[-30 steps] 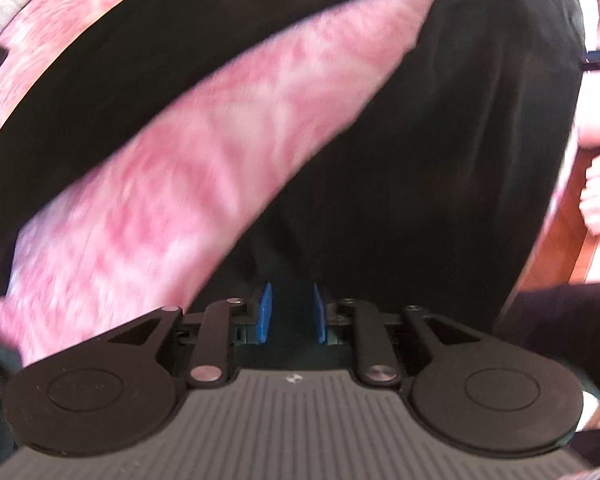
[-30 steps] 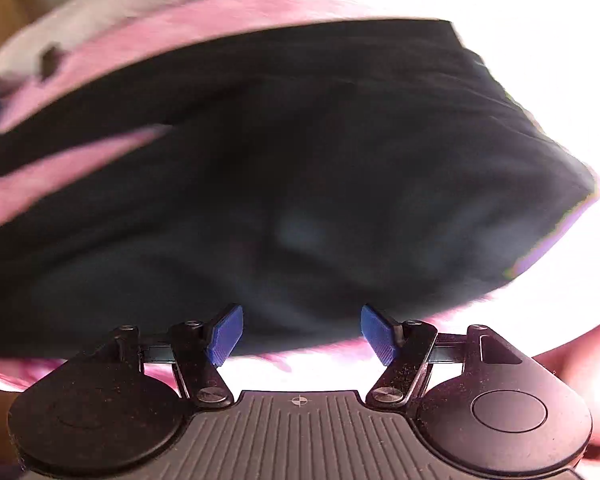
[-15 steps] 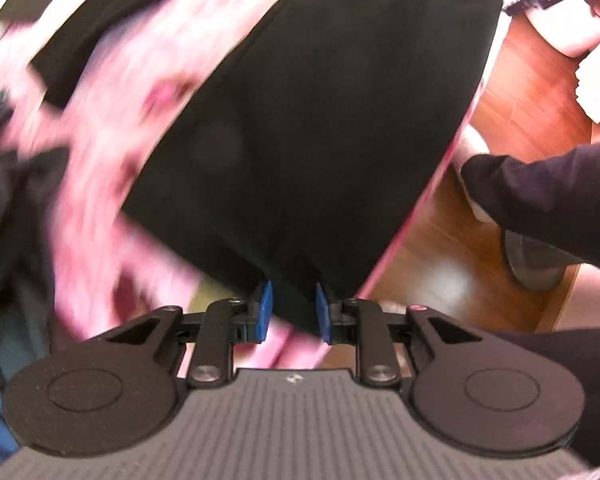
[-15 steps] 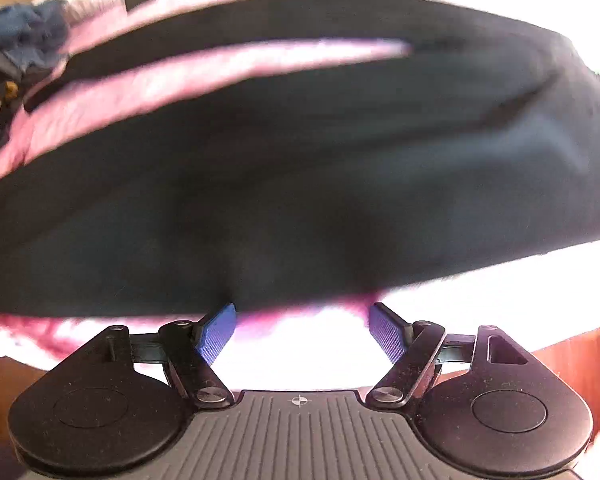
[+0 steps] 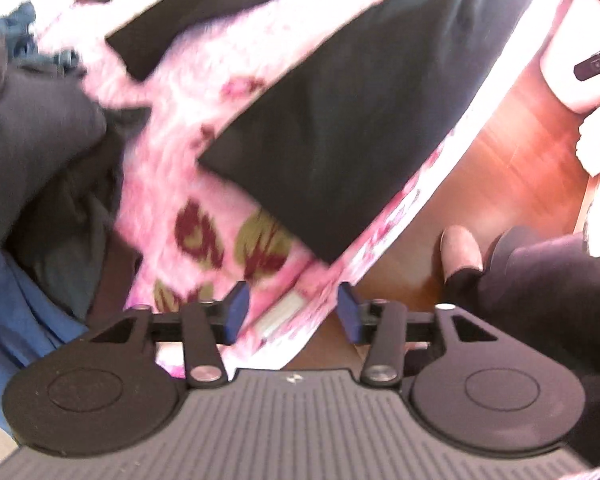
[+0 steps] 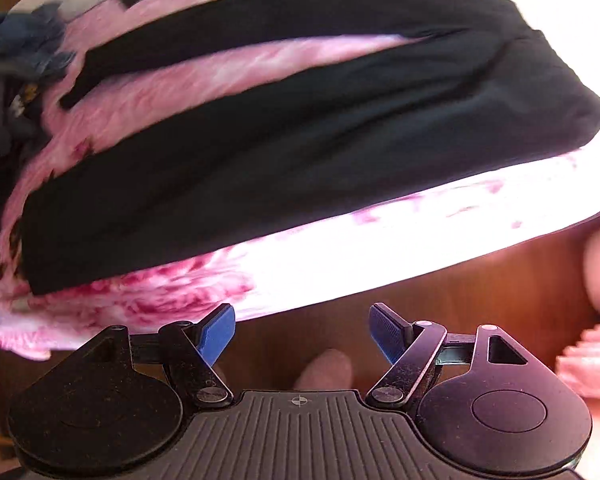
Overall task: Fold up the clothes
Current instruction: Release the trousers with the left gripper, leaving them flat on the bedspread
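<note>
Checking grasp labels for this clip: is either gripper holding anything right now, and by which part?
Nothing is held. The left gripper and right gripper are both open and empty; the black fabric trousers lie flat on the pink floral blanket.

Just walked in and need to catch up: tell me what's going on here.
A person is folding clothes with a handheld gripper in each hand. Black trousers lie spread flat on a pink floral blanket, their two legs apart. The left gripper and the right gripper are both open and empty, at the blanket's near edge and off the trousers. A heap of dark and blue clothes waits at the left. No fold shows yet.
</note>
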The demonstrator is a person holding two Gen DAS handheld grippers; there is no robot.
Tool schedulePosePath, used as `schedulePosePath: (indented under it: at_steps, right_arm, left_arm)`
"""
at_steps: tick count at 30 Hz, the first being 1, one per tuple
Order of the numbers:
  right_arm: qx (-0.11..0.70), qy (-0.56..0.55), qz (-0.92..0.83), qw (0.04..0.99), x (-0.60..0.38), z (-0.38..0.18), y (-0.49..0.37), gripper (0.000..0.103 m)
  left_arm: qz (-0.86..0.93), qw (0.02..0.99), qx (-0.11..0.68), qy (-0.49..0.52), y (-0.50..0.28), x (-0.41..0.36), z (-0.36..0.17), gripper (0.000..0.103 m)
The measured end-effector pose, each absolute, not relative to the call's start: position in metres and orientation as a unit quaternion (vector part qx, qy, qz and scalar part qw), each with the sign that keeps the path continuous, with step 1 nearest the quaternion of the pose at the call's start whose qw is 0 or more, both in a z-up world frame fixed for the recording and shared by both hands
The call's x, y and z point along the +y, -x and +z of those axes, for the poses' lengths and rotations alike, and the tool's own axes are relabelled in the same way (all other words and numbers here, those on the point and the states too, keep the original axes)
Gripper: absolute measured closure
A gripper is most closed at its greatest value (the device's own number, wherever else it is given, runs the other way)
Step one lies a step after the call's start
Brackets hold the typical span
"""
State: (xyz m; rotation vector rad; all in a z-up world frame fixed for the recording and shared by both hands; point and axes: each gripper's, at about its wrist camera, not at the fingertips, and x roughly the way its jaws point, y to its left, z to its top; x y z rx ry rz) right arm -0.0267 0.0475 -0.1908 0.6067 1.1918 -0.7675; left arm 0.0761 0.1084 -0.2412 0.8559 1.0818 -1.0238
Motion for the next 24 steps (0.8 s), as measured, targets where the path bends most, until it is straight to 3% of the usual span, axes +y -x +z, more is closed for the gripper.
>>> schedulePosePath:
  at_steps: [2,8,16,24]
  right_arm:
    - [0.542,-0.262,-0.367,0.709,0.046,-0.17,0.038,0.026]
    - [0.549,-0.217,-0.419,0.69,0.035,-0.133,0.063,0.026]
    - [0.523,-0.213,-0.462,0.683,0.028,-0.102,0.082,0.026]
    - [0.526,-0.195,-0.466,0.684,0.036,-0.103,0.078,0.026]
  left_arm:
    - [-0.455,0.663,0.467,-0.368,-0.073,0.092,-0.226,0.031]
    - [-0.482,0.681,0.425,-0.351,-0.071,0.043,-0.186,0.009]
    - [-0.491,0.696,0.382,-0.358,-0.075,0.002,-0.148,0.007]
    - [-0.486,0.692,0.38,-0.374,-0.072,0.011,-0.154,0.007]
